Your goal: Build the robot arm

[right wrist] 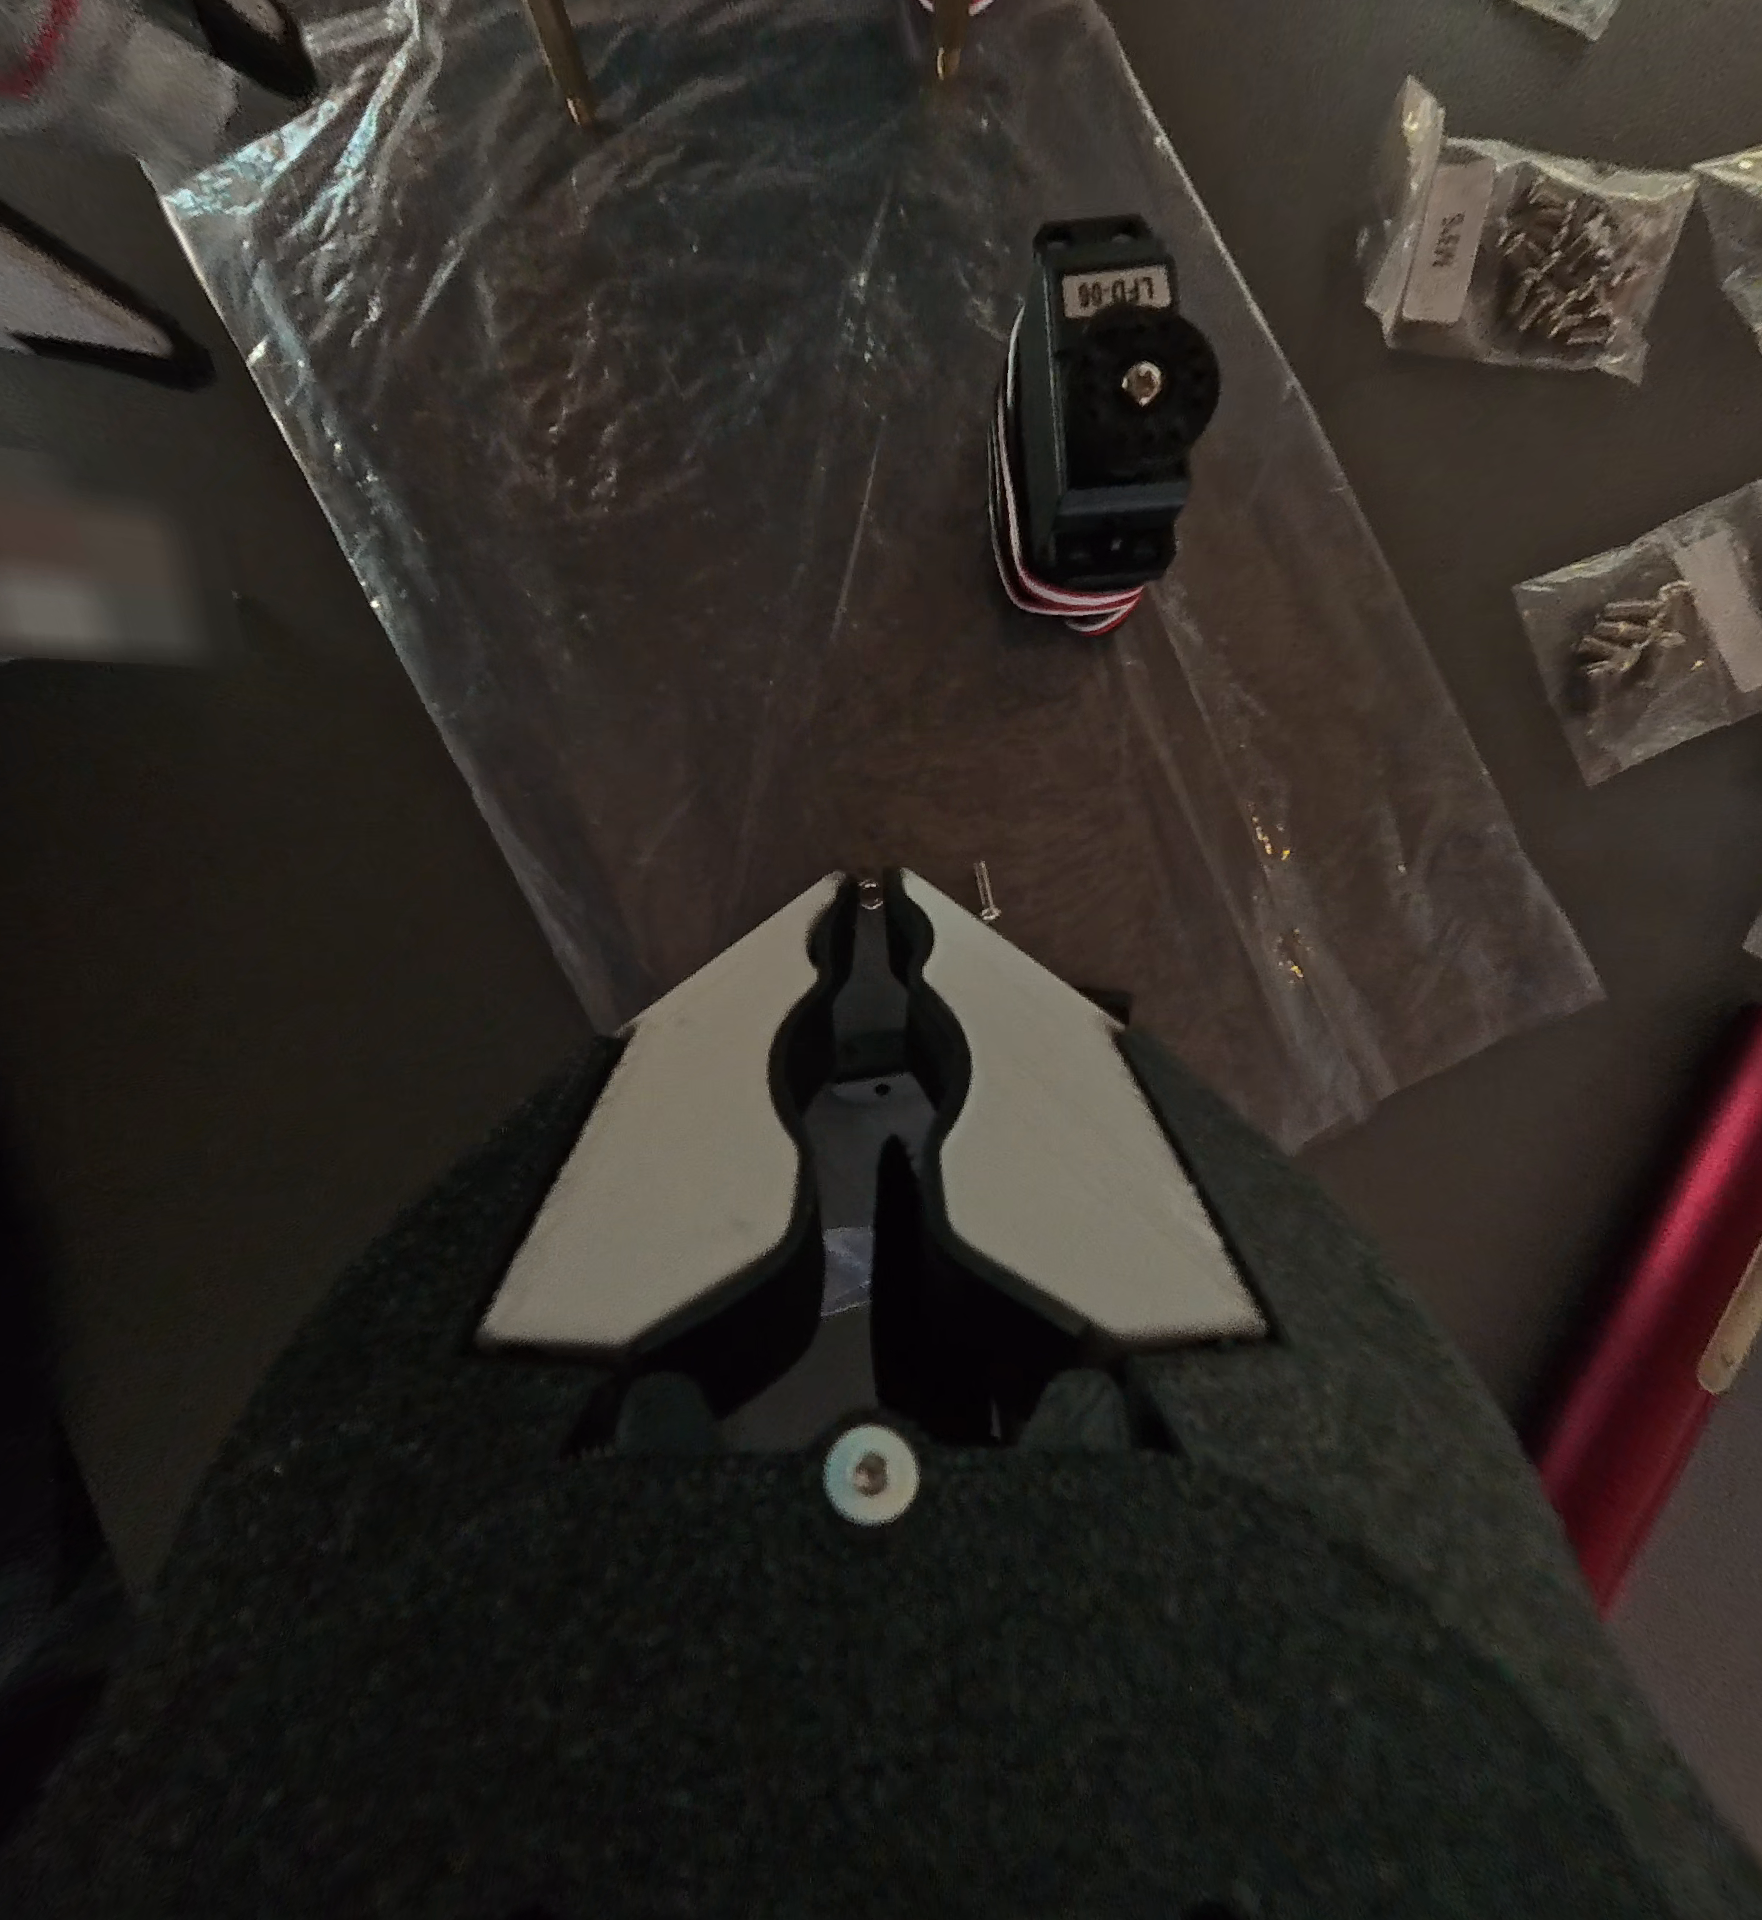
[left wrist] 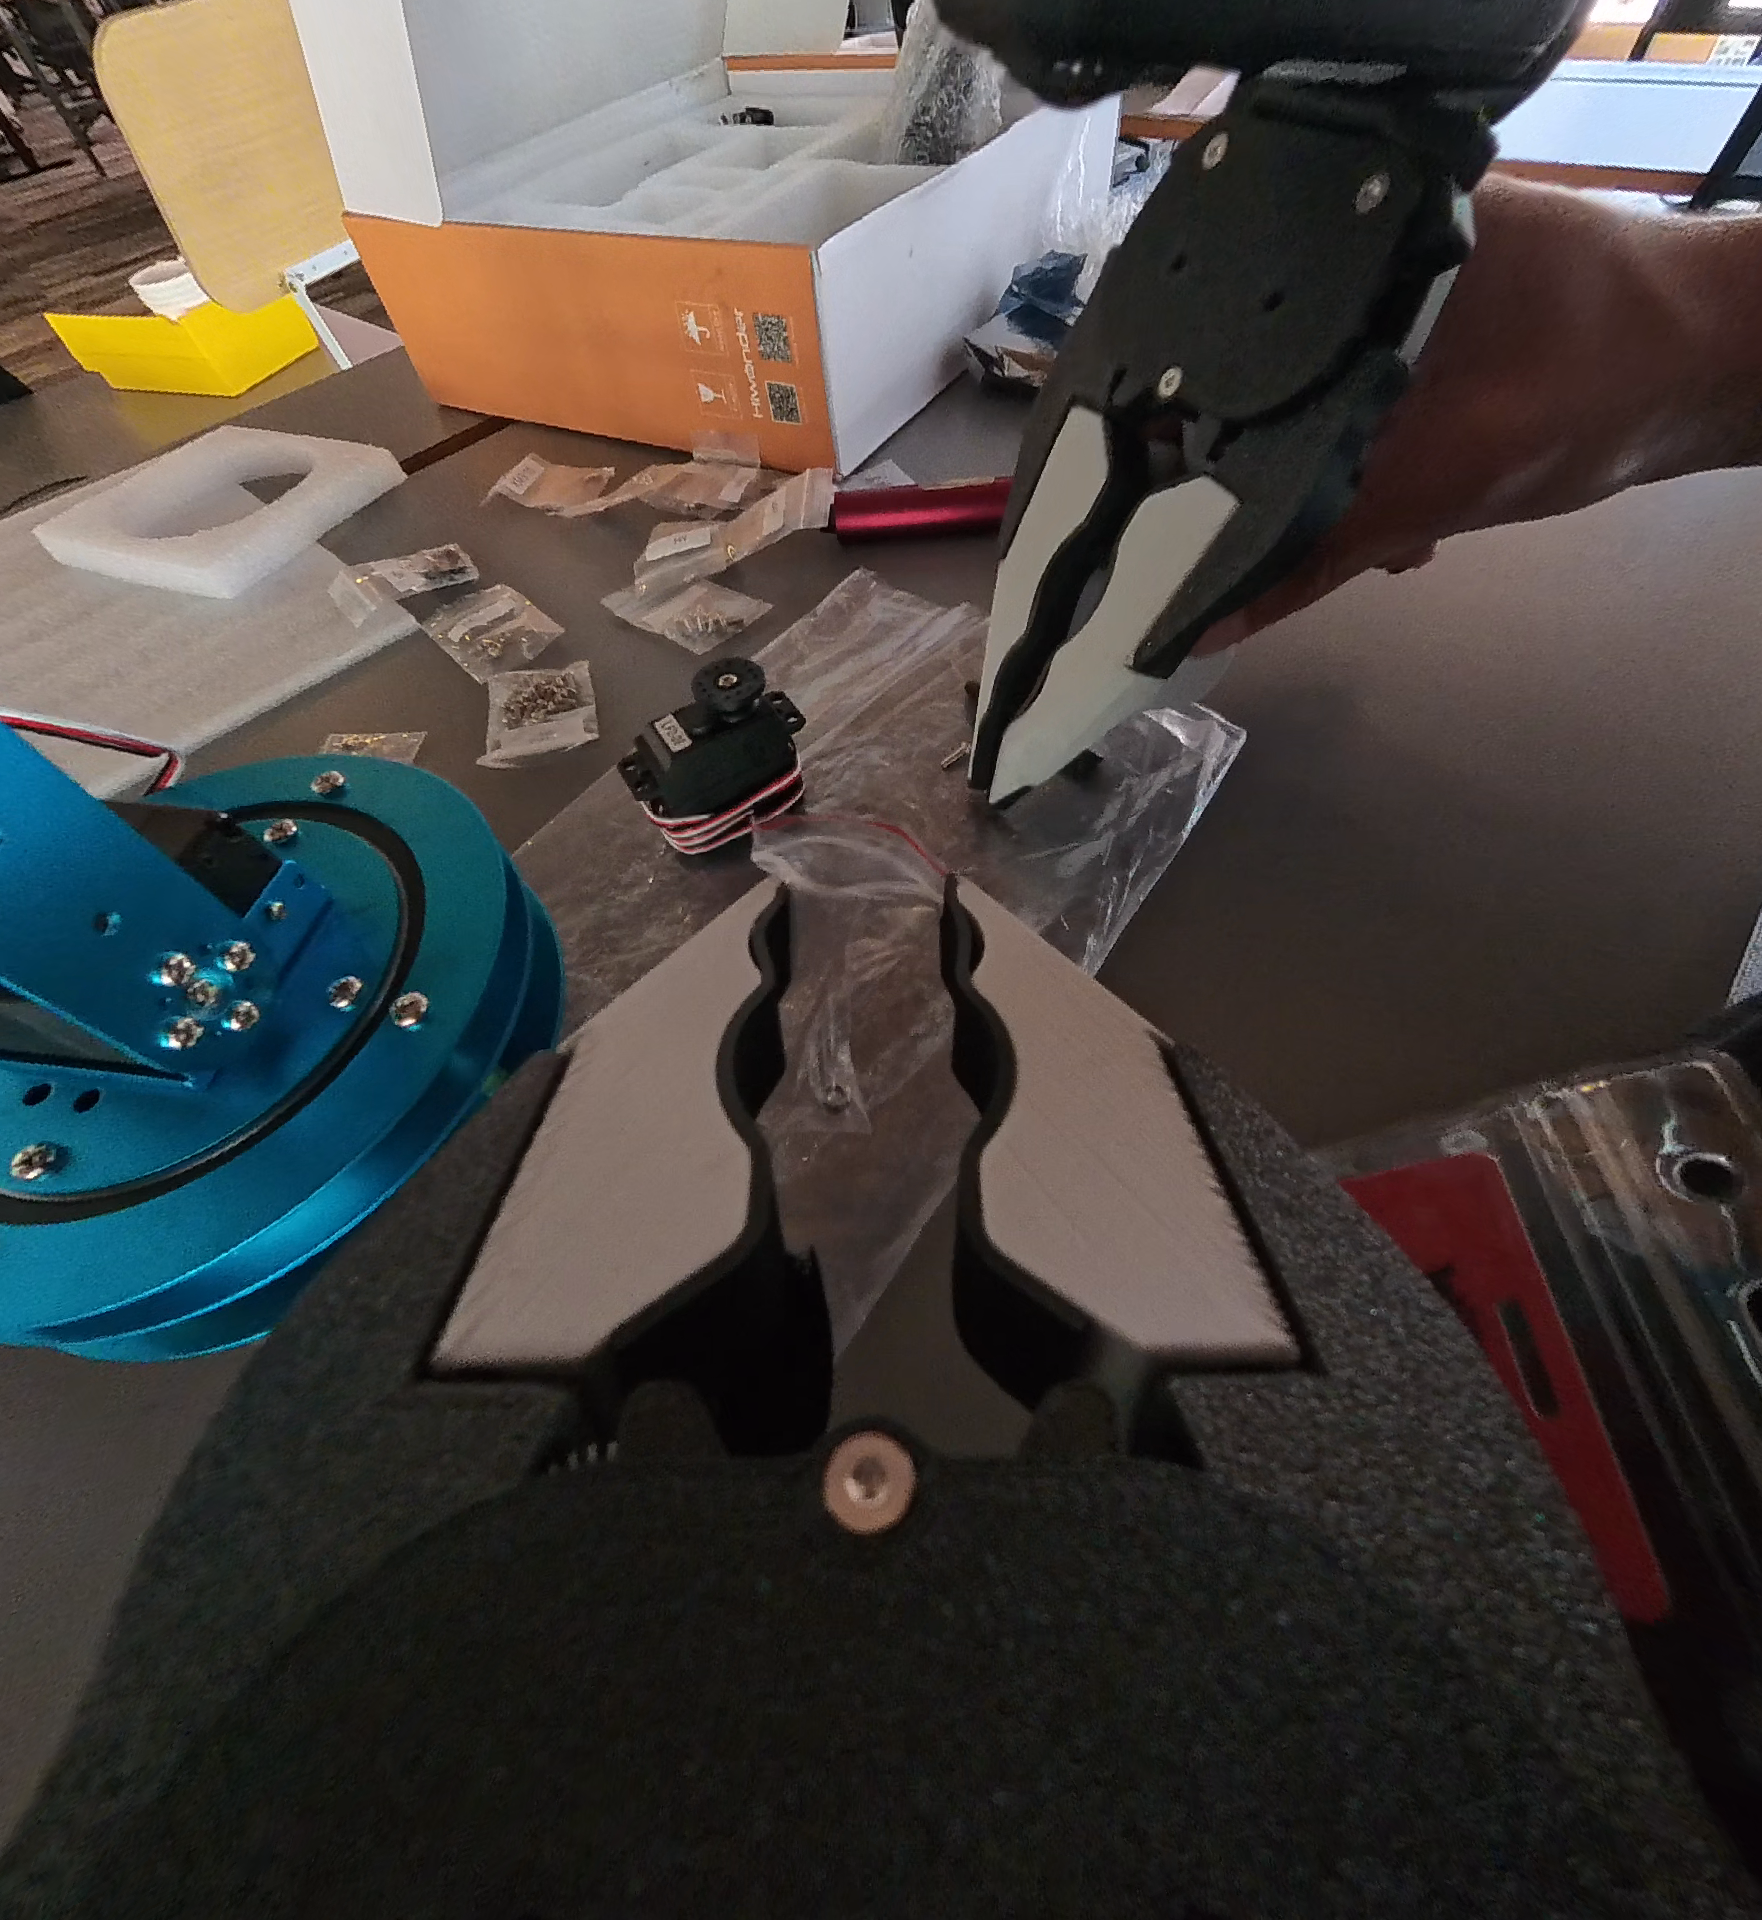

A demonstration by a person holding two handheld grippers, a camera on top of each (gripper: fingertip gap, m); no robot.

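The left gripper point(left wrist: 866, 894) hangs low over a clear plastic bag point(left wrist: 856, 997) on the grey table point(left wrist: 1479, 779), its fingers point(left wrist: 648, 1122) spread with the bag showing in the gap between them. A small screw point(left wrist: 834, 1093) lies in that gap, on or inside the bag. Just ahead of the fingertips and a little left sits a black servo point(left wrist: 716, 753) with its striped wire coiled under it. Beside the left finger stands a blue round base point(left wrist: 233, 1143).

The right gripper point(right wrist: 869, 883) points down at the same bag point(right wrist: 752, 468), tips touching or nearly touching it. Its fingers point(right wrist: 669, 1143) are drawn close, only a thin slit left at the tips, and a tiny screw point(right wrist: 869, 891) sits right there; it seems pinched, though the dim view leaves that unsure. A second screw point(right wrist: 985, 891) lies just right of the tips. The servo point(right wrist: 1095, 416) is well ahead and right. Screw packets point(right wrist: 1521, 260) lie farther right, a red tube point(right wrist: 1708, 1247) beside the right finger.
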